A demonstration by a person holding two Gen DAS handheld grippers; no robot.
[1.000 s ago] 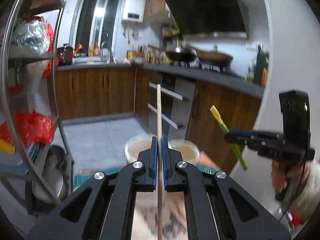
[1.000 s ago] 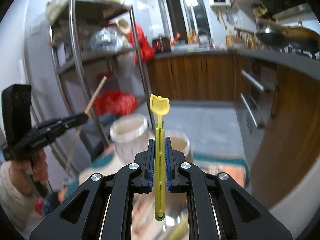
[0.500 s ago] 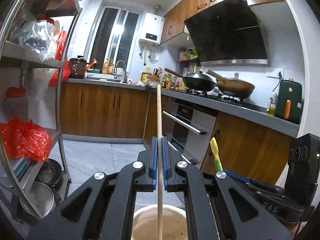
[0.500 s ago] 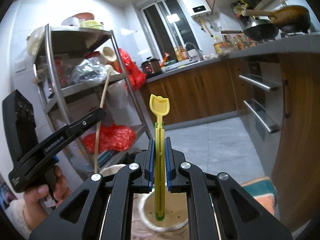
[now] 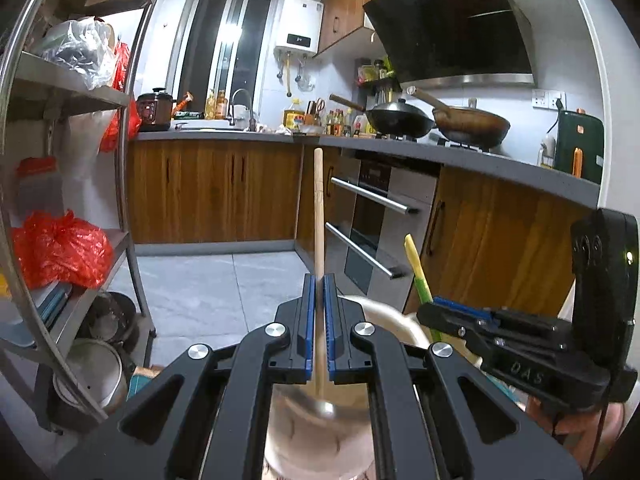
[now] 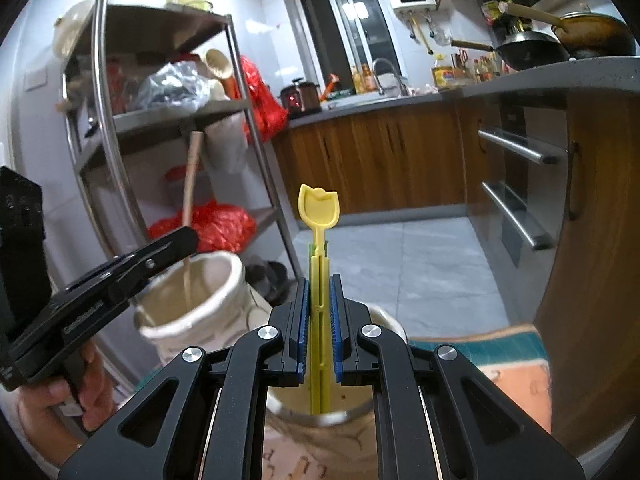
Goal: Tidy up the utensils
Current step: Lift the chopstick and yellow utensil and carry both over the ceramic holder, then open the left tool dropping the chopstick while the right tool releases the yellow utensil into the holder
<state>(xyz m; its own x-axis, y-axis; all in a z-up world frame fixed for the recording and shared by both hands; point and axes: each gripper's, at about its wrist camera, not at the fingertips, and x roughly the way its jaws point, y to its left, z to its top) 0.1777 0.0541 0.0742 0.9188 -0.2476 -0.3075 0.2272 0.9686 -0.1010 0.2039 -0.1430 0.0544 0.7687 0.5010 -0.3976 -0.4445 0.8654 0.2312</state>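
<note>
Wooden stick [image 5: 318, 216] clamped upright in left hand-held gripper [image 5: 319, 292], lower end inside cream jar [image 6: 192, 300].

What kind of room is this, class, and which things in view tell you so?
A home kitchen, most likely. Two woks sit on a stove under a black range hood, a sink tap stands on the countertop over wooden cabinets, and a built-in oven faces the floor.

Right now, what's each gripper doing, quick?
Left gripper: jaws shut on the wooden stick.
Right gripper: jaws shut on the yellow utensil.
</note>
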